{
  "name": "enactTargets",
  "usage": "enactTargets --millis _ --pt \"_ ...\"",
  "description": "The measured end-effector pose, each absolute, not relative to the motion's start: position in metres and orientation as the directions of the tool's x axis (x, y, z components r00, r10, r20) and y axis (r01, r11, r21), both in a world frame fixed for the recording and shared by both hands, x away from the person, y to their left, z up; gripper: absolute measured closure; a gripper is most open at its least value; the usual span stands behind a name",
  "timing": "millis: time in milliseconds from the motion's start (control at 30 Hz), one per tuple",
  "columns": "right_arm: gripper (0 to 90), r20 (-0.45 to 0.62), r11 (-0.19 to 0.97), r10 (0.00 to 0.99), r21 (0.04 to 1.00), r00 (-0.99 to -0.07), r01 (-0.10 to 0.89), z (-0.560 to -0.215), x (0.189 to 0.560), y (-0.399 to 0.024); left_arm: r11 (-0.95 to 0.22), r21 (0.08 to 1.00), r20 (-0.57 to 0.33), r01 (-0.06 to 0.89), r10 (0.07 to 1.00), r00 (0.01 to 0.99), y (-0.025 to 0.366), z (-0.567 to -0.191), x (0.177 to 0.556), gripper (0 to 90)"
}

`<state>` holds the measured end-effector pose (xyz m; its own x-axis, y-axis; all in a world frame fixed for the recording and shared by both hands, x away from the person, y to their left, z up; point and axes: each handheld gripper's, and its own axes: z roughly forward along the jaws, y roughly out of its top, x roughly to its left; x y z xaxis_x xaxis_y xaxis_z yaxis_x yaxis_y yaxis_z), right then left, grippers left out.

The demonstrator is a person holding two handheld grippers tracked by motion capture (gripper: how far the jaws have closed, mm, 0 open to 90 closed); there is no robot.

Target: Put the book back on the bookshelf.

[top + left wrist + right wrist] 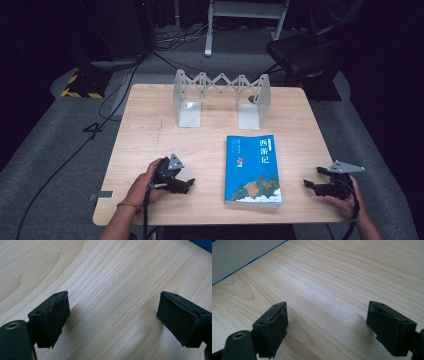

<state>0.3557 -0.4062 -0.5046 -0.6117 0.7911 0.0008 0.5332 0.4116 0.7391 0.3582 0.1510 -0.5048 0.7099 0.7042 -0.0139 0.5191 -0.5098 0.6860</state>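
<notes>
High view: both grippers flank the book, nothing gripped yet

High view shows the left gripper low over the bench, its tips turned toward the blue book and a short way off its left edge. In the left gripper view the two black jaws stand wide apart with bare wood grain between them, and a sliver of the blue cover shows at the top right corner. The right gripper sits on the other side of the book, near its right edge and pointing at it; the right gripper view shows its jaws spread just as wide over empty wood, with the book's page edge at the upper left.

The book lies flat, cover up, at the near middle of the bench, clear of both grippers. Behind it, toward the far edge, stands an expanding metal book rack with two upright ends and nothing in it.

My reading is that the book is bound for that rack. To do this well, slide one gripper's lower jaw under a long edge, pinch cover and pages together, and use the other gripper to steady the opposite side so that the book does not skid or fan open when tipped upright.
</notes>
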Motion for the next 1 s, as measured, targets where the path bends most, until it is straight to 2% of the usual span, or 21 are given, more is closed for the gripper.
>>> enactTargets --millis 467,700,800,1000 --pt "12.5 -0.007 0.449 0.764 0.723 -0.645 0.524 -0.504 0.360 -0.401 -0.536 0.683 -0.013 0.496 0.671 0.741 0.142 -0.505 0.341 11.6" --pt "22.5 -0.075 0.562 0.652 0.715 -0.754 0.416 -0.492 0.368 -0.373 -0.534 0.680 -0.016 0.502 0.673 0.739 0.134 -0.505 0.330 10.7" --pt "24.6 -0.088 0.600 0.604 0.704 -0.792 0.380 -0.489 0.374 -0.360 -0.532 0.680 -0.018 0.505 0.676 0.737 0.130 -0.505 0.328 9.0" --pt "26.0 -0.085 0.671 0.505 0.665 -0.859 0.329 -0.487 0.388 -0.332 -0.567 0.678 -0.023 0.468 0.620 0.784 0.117 -0.505 0.320 7.7"
